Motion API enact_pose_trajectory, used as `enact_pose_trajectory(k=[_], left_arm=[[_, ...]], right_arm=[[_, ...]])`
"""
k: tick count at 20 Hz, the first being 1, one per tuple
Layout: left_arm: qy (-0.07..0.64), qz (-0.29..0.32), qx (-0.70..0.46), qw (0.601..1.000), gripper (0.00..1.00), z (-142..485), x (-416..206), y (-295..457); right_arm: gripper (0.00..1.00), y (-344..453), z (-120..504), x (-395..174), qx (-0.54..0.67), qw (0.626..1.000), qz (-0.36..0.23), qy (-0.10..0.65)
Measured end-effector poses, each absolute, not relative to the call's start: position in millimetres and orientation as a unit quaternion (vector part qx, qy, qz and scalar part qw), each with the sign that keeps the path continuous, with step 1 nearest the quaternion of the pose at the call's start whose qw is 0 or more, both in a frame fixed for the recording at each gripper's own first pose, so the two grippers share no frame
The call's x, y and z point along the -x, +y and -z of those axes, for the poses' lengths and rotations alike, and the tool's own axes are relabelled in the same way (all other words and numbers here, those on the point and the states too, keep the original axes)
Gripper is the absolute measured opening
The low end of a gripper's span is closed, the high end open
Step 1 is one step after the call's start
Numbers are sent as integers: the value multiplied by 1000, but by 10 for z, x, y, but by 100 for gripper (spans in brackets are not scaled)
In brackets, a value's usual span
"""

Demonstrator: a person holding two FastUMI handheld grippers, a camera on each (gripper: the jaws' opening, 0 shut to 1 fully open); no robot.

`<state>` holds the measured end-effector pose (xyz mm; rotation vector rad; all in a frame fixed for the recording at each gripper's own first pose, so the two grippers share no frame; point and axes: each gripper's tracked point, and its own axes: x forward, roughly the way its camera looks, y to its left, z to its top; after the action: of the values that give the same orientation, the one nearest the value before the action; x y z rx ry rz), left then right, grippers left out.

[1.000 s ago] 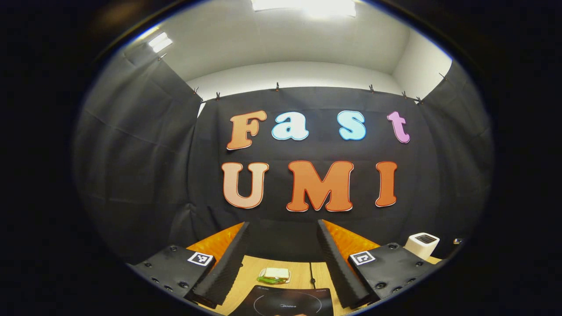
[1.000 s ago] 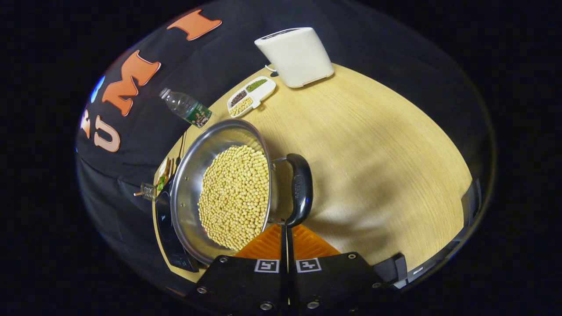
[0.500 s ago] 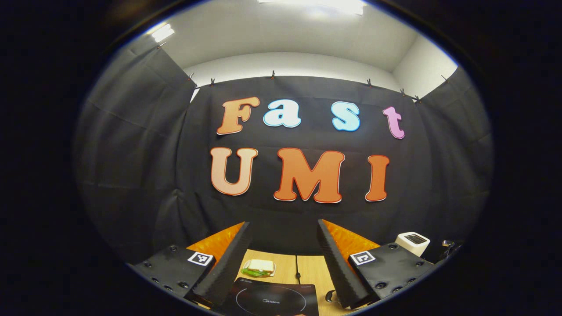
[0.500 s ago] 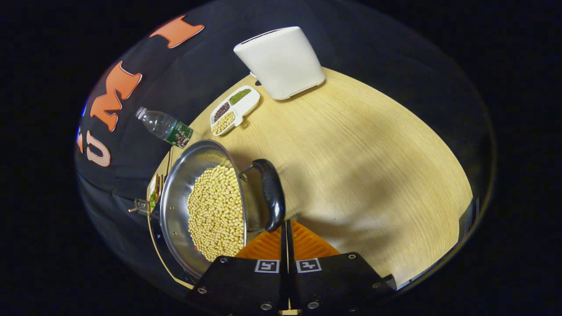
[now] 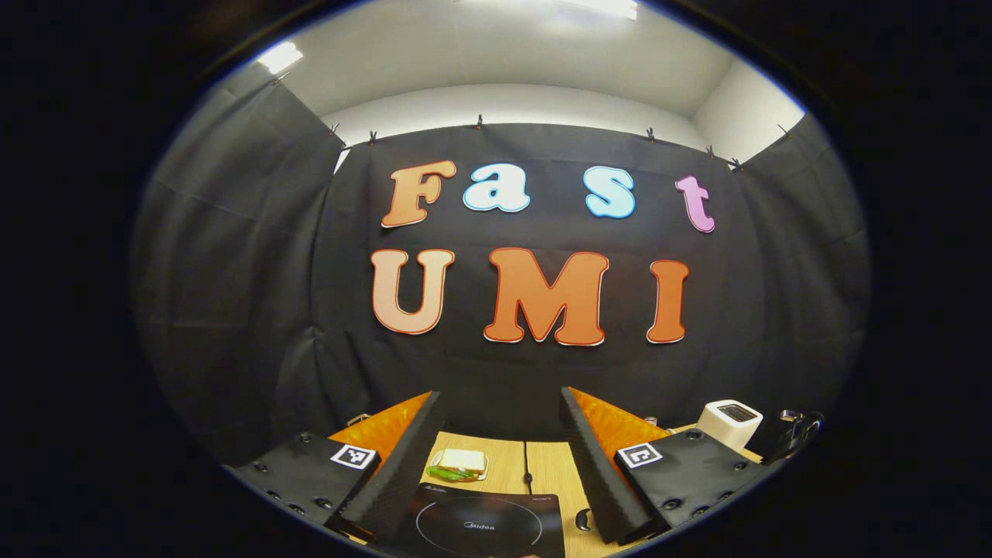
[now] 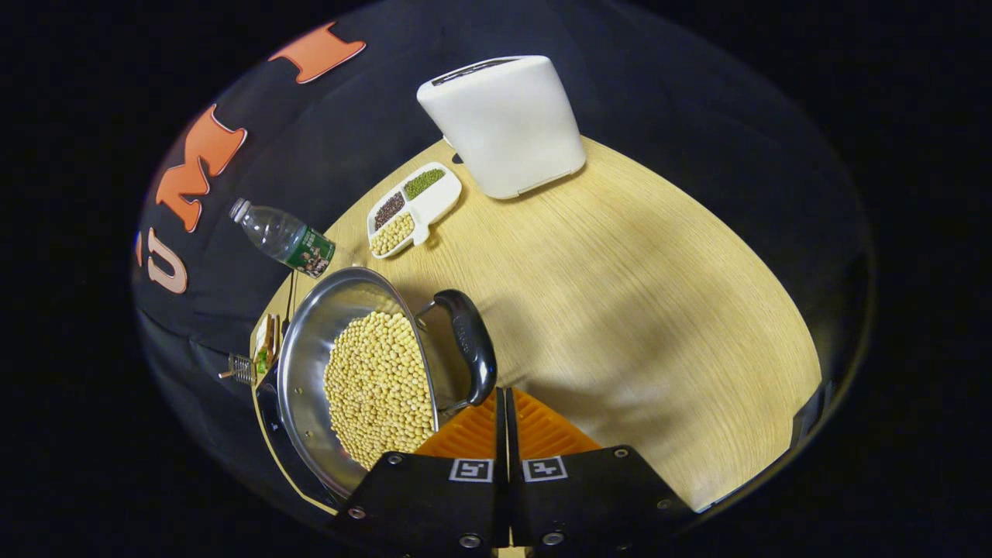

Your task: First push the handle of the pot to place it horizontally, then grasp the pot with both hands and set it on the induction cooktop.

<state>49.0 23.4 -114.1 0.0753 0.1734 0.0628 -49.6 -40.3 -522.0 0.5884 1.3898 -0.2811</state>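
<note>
A steel pot full of yellow beans sits on the wooden table in the right gripper view. Its black loop handle points toward my right gripper. That gripper is shut with nothing between its fingers, and its tips are right at the handle's near end. The black induction cooktop peeks out from under the pot's far left side. In the left gripper view the cooktop lies below my left gripper, which is open and holds nothing.
A white toaster, a divided dish of beans and a plastic bottle stand along the table's back. A sandwich on a plate lies behind the cooktop. The toaster is also at the right of the left gripper view.
In the right gripper view the pot and its handle have shifted left and the handle has swung round against the shut fingertips. The left gripper view has tipped down, showing more of the cooktop.
</note>
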Motion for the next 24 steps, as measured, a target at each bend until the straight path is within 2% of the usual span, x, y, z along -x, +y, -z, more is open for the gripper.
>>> enact_pose_trajectory(k=[9,13,21,22,23,24], left_arm=[[86,-39,-40,995,98,1084,-353,189],[87,-38,-49,994,98,1078,-272,73],[106,-2,-42,994,98,1288,-245,-331],[113,7,-44,993,99,1363,-241,-398],[125,25,-49,991,98,1457,-224,-494],[137,48,-57,988,98,1561,-199,-611]], right_arm=[[0,-405,5280,329,-251,734,108,622],[0,-469,5223,334,-221,757,94,608],[18,-795,4811,345,-178,812,92,548],[11,-782,4759,351,-180,815,85,544],[23,-771,4691,376,-181,818,75,542],[19,-761,4612,388,-185,820,60,538]])
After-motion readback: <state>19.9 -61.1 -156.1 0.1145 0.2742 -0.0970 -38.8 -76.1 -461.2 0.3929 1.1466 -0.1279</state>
